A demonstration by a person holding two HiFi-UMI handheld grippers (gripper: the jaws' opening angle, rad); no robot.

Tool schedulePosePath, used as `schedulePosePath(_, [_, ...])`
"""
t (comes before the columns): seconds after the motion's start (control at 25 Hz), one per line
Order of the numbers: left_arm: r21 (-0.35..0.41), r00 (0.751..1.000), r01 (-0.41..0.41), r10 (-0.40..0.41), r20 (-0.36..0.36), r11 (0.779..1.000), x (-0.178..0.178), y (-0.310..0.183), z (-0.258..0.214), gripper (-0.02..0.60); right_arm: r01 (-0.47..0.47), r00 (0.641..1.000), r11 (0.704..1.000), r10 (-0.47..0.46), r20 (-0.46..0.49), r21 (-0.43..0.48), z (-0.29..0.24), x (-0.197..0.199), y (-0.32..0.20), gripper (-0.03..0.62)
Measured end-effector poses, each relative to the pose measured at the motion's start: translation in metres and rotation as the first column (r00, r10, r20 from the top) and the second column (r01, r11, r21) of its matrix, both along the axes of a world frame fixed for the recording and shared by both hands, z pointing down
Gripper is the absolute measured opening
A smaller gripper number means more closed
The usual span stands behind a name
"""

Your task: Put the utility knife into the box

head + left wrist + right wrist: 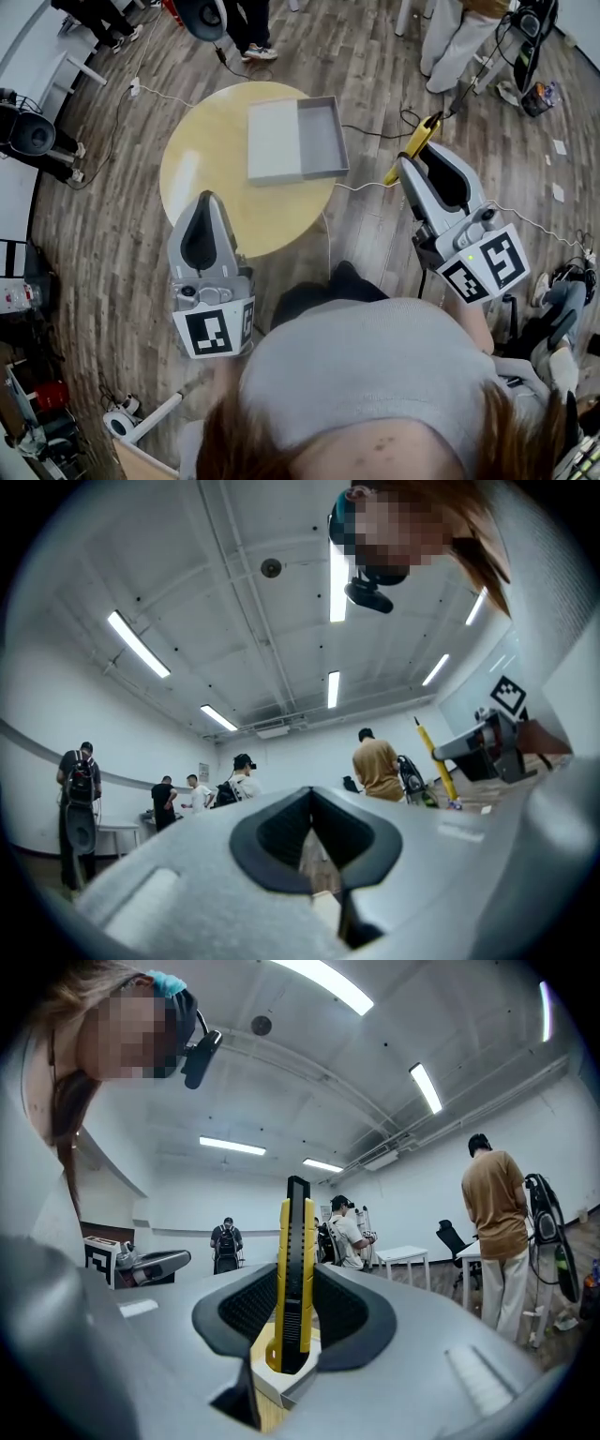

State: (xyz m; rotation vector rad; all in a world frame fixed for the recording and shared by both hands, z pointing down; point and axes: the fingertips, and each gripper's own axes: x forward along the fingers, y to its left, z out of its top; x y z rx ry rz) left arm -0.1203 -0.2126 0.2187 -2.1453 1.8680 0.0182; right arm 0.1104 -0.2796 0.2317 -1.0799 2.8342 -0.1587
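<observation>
1. Head view: the pickup looks done. The slim yellow-and-black plastic utility knife [419, 141] is clamped in the right hand-held gripper [409, 167], held in the air to the right of the open grey rectangular box [321, 139] and apart from it.
2. The box sits on the round yellow wooden bench [206, 159]. Its tray is bare inside, and a flat pale grey panel [274, 141], probably the lid, lies touching the box's left side.
3. The left hand-held gripper [208, 202] hangs below and left of the box, nearer the person. Its jaws are drawn together on nothing.
4. What appears to be left is carrying the knife leftward over the box, lowering it inside and releasing it.
5. Right gripper view: the knife [297, 1269] stands upright between the dark ribbed pads, which press on its flat sides.
6. The knife has a yellow casing with a black slider strip down the middle and a hooked yellow butt at the bottom. No bare blade shows at its black tip.
</observation>
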Motion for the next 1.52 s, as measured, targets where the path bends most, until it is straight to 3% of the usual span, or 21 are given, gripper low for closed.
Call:
schedulePosePath(0.24, [-0.015, 1.000, 0.020, -0.020, 0.012, 1.000, -0.012, -0.024, 0.005, -0.005, 0.030, 0.999, 0.998, -0.029, 0.028, -0.052, 0.013, -0.018, -0.034, 0.121])
schedulePosePath(0.4, [-0.017, 1.000, -0.008, 0.008, 0.004, 1.000, -0.023, -0.042, 0.008, -0.005, 0.030, 0.999, 0.995, -0.032, -0.013, -0.092, 0.026, -0.039, -0.056, 0.121])
schedulePosePath(0.6, [-0.035, 0.999, -0.036, 0.036, -0.008, 0.999, -0.038, -0.060, 0.016, -0.005, 0.021, 0.997, 0.973, -0.039, -0.074, -0.231, 0.062, -0.065, -0.086, 0.121])
schedulePosePath(0.84, [-0.064, 1.000, -0.020, 0.019, -0.022, 0.998, -0.059, -0.068, 0.030, -0.005, -0.022, 0.988, 0.923, -0.039, -0.150, -0.384, 0.126, -0.091, -0.109, 0.121])
schedulePosePath(1.08, [-0.080, 0.999, -0.015, 0.011, -0.043, 0.997, -0.077, -0.075, 0.039, -0.005, -0.049, 0.984, 0.833, -0.056, -0.172, -0.552, 0.199, -0.115, -0.131, 0.121])
schedulePosePath(1.36, [-0.093, 0.998, -0.022, 0.016, -0.063, 0.995, -0.091, -0.081, 0.046, -0.005, -0.074, 0.971, 0.741, -0.099, -0.217, -0.667, 0.257, -0.134, -0.140, 0.121])
schedulePosePath(1.52, [-0.104, 0.998, -0.020, 0.013, -0.068, 0.994, -0.097, -0.085, 0.049, -0.005, -0.088, 0.969, 0.707, -0.101, -0.223, -0.702, 0.274, -0.138, -0.146, 0.121])
